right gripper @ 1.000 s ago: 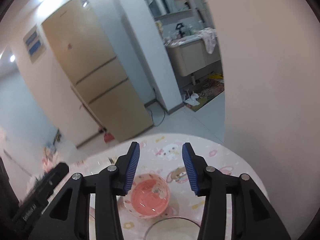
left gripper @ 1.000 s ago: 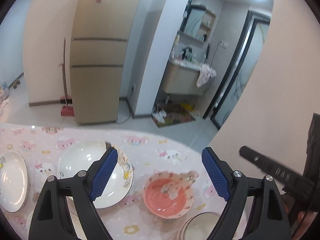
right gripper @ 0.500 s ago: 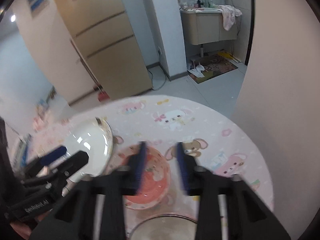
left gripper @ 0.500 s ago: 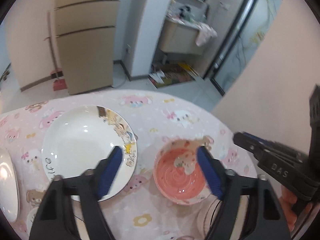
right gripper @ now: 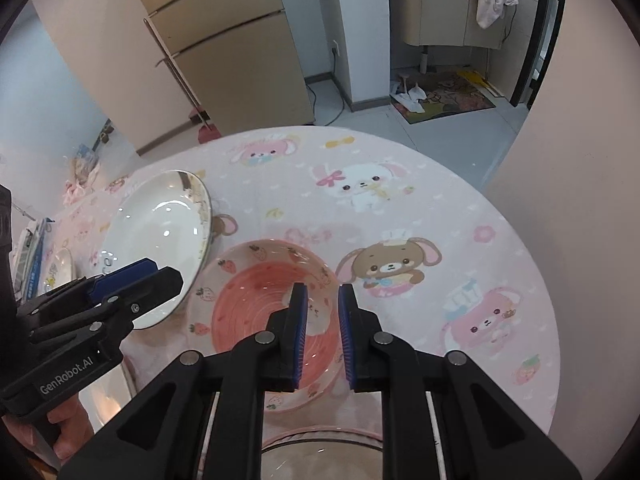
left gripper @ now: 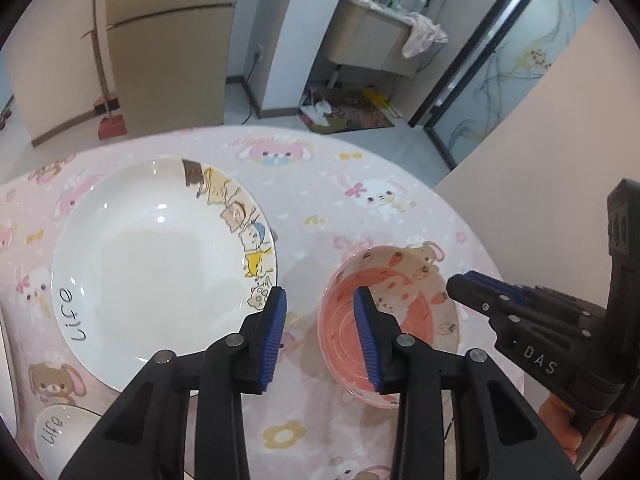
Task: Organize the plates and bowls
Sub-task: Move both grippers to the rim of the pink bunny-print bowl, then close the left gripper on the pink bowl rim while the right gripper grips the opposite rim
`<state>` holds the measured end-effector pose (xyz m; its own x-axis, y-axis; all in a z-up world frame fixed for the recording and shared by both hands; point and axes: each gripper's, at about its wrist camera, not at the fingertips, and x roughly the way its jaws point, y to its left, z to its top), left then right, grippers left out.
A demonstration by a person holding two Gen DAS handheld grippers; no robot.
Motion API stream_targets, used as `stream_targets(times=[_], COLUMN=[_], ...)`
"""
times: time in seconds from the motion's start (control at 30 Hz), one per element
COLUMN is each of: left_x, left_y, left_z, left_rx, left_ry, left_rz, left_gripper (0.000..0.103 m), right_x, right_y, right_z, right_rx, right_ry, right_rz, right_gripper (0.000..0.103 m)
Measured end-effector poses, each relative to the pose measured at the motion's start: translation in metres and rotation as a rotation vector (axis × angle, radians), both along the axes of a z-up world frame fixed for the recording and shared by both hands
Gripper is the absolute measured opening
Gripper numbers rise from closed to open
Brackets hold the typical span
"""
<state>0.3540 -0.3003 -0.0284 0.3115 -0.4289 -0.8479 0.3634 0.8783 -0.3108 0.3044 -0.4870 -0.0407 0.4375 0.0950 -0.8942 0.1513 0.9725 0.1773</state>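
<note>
my left gripper (left gripper: 320, 334) points down at the round table (left gripper: 312, 184), and its jaws are closing. the blue pads straddle the near left rim of the pink bowl (left gripper: 404, 312): one pad is over the bowl's inside, the other over the cloth outside it. i cannot tell whether either pad touches the rim; nothing is pinched.

my right gripper (right gripper: 322, 334) hangs over the same pink bowl (right gripper: 256, 300), above its right half. its jaws stand close together with a narrow slit between the pads, and nothing is in that slit. from the left camera my right gripper (left gripper: 460, 284) shows from the side, its tip at the bowl's far right edge.

the bowl sits upright on the pink cartoon cloth, near the table's right edge, with strawberries printed round the inside.

just left of it, apart from it, lies a big white plate (left gripper: 160, 264) with cartoon figures along its right rim and the word "life" on its left. a smaller dish (left gripper: 60, 436) with the same word peeks in at the lower left, and another plate's edge (left gripper: 6, 360) shows at the far left. a glass bowl (right gripper: 320, 456) lies under my right gripper, at the bottom of its view.

behind the table stand a beige fridge (left gripper: 168, 40) and a red dustpan (left gripper: 112, 124).
</note>
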Motion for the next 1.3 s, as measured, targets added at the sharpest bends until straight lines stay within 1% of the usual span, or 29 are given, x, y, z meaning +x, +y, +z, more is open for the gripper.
stream_targets(times=[0.07, 0.1, 0.17, 0.27, 0.3, 0.33, 0.4, 0.5, 0.57, 0.67, 0.8, 0.83, 0.87, 0.93, 0.97, 1.1, 1.13, 1.17, 1.2, 1.3], left_x=[0.0, 0.0, 0.0, 0.0, 0.001, 0.003, 0.005, 0.005, 0.001, -0.005, -0.008, -0.006, -0.005, -0.002, 0.0, 0.005, 0.006, 0.008, 0.008, 0.006], left_y=[0.0, -0.002, -0.006, -0.01, -0.01, -0.009, -0.01, -0.011, -0.013, -0.014, -0.014, -0.014, -0.015, -0.016, -0.017, -0.021, -0.022, -0.024, -0.025, -0.029], left_z=[-0.002, -0.003, -0.005, -0.01, -0.012, -0.014, -0.019, -0.021, -0.016, -0.003, 0.0, -0.003, -0.006, -0.016, -0.021, -0.04, -0.045, -0.05, -0.053, -0.053], left_rx=[-0.013, -0.014, -0.022, -0.023, -0.025, -0.043, -0.053, -0.041, -0.016, 0.022, 0.095, 0.095, 0.093, 0.097, 0.099, 0.094, 0.098, 0.096, 0.073, 0.091], left_ry=[0.007, 0.008, 0.024, 0.041, 0.053, 0.069, 0.102, 0.106, 0.078, 0.012, -0.016, -0.002, 0.011, 0.041, 0.057, 0.113, 0.129, 0.141, 0.146, 0.141], left_rz=[0.014, 0.003, -0.026, -0.041, -0.045, -0.036, -0.037, -0.039, -0.035, -0.035, -0.034, -0.045, -0.052, -0.071, -0.074, -0.08, -0.076, -0.07, -0.076, -0.067], left_gripper=[0.036, 0.035, 0.03, 0.017, 0.01, 0.008, 0.008, 0.008, 0.008, 0.008, 0.009, 0.011, 0.017, 0.025, 0.025, 0.025, 0.021, 0.012, 0.01, 0.01], right_x=[0.001, 0.002, 0.002, 0.003, 0.003, 0.004, 0.005, 0.007, 0.008, 0.008, 0.007, 0.006, 0.006, 0.006, 0.006, 0.009, 0.011, 0.012, 0.013, 0.014], right_y=[0.0, 0.0, 0.0, -0.007, -0.008, -0.008, -0.007, -0.003, 0.001, 0.004, 0.003, 0.002, 0.002, 0.002, 0.002, 0.0, -0.001, -0.004, -0.006, -0.002], right_z=[-0.006, -0.009, -0.014, -0.019, -0.021, -0.023, -0.028, -0.033, -0.035, -0.035, -0.032, -0.031, -0.031, -0.034, -0.035, -0.04, -0.042, -0.043, -0.045, -0.047], right_rx=[-0.026, -0.039, -0.044, -0.028, -0.025, -0.019, -0.013, -0.019, -0.028, -0.032, -0.024, -0.02, -0.019, -0.019, -0.016, -0.004, -0.002, 0.004, 0.026, 0.012], right_ry=[0.027, 0.041, 0.067, 0.083, 0.089, 0.094, 0.108, 0.124, 0.132, 0.13, 0.122, 0.119, 0.112, 0.117, 0.123, 0.133, 0.137, 0.141, 0.141, 0.147], right_rz=[0.009, 0.018, 0.038, 0.023, 0.021, 0.026, 0.037, 0.049, 0.062, 0.071, 0.076, 0.076, 0.077, 0.083, 0.089, 0.08, 0.065, 0.043, 0.035, 0.063], right_gripper=[0.015, 0.015, 0.015, 0.015, 0.015, 0.015, 0.015, 0.015, 0.015, 0.015, 0.015, 0.015, 0.015, 0.015, 0.015, 0.015, 0.015, 0.015, 0.015, 0.012])
